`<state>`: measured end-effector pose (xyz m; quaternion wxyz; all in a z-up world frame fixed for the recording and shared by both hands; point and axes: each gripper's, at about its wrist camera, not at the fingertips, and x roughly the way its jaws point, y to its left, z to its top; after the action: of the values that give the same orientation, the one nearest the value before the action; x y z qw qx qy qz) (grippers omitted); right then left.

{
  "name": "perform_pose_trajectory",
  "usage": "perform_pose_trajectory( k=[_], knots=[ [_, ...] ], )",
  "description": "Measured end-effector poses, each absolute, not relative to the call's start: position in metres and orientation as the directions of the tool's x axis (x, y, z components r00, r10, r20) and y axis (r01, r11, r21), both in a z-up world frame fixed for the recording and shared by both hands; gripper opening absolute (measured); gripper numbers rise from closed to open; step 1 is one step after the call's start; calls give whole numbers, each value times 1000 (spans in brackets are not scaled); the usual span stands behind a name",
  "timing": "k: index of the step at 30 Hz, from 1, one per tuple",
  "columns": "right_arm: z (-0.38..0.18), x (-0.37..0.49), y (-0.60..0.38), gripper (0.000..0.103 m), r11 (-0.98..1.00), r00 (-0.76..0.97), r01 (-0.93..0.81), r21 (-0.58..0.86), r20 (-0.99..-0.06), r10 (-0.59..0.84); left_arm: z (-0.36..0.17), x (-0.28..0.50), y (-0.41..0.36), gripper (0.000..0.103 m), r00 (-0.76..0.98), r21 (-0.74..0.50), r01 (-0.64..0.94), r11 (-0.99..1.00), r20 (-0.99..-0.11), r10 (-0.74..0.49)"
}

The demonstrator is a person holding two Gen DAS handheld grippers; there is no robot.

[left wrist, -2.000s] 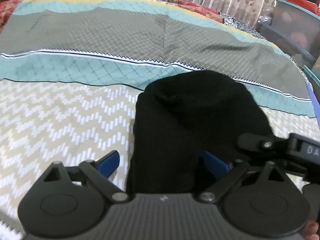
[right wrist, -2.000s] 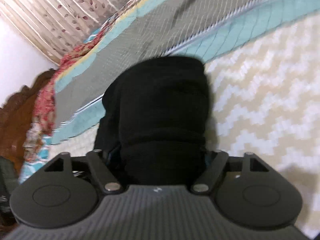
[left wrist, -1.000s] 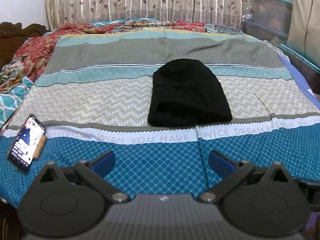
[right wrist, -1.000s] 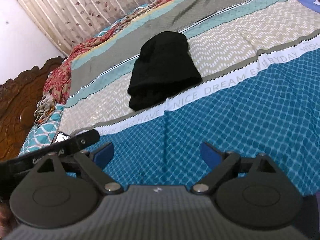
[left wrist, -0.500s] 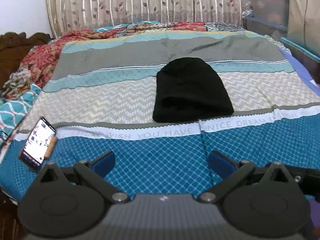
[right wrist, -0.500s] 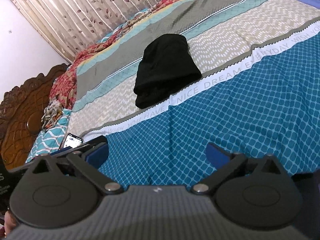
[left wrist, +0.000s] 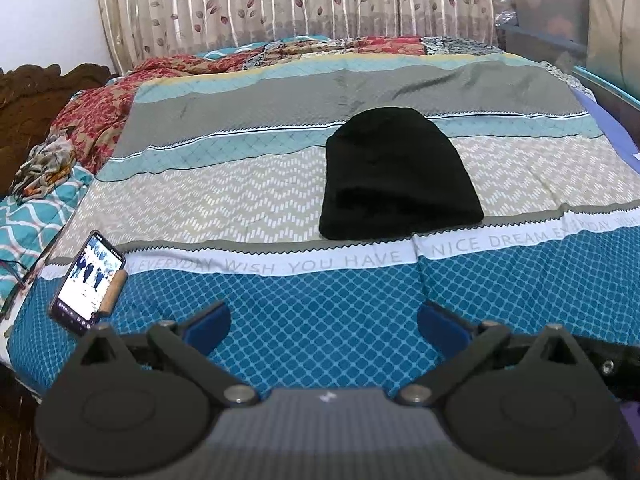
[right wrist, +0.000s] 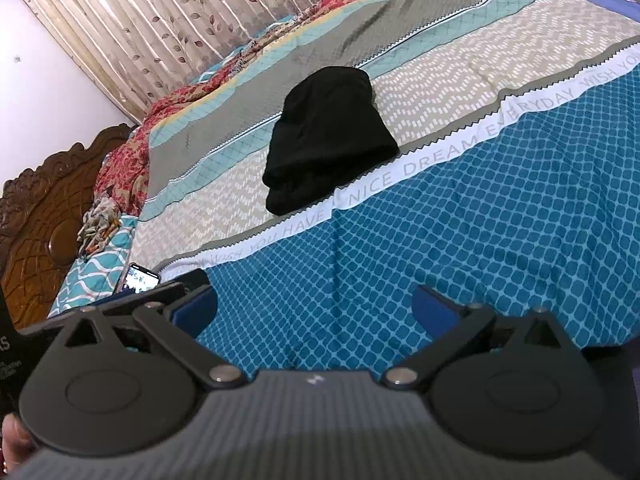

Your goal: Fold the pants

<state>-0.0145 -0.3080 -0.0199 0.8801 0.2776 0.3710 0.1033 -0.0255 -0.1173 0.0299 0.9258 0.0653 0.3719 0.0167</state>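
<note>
The black pants lie folded into a compact bundle in the middle of the bed, on the beige zigzag band of the bedspread. They also show in the right wrist view. My left gripper is open and empty, held back over the blue diamond band near the bed's front edge, well short of the pants. My right gripper is open and empty, also held back over the blue band, to the right of the left gripper.
A lit phone lies at the bed's front left corner and also shows in the right wrist view. Crumpled red and patterned cloths lie along the left side. Curtains hang behind. Storage boxes stand at the right. A carved wooden headboard is on the left.
Both grippers let go of the folded pants and pulled back from them toward the bed's front edge. In the last half second they barely moved.
</note>
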Motion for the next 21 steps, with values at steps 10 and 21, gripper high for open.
perform_pose_trajectory(
  k=[10,21],
  knots=[
    [-19,-13,-296,103,853,691,3,522,-617,375,27,-21,-105,103,710,140,-12,990,-696,107],
    [-21,-10,-291,103,859,680,2,511,-631,374,24,-18,-97,103,712,167,-33,985,-689,140]
  ],
)
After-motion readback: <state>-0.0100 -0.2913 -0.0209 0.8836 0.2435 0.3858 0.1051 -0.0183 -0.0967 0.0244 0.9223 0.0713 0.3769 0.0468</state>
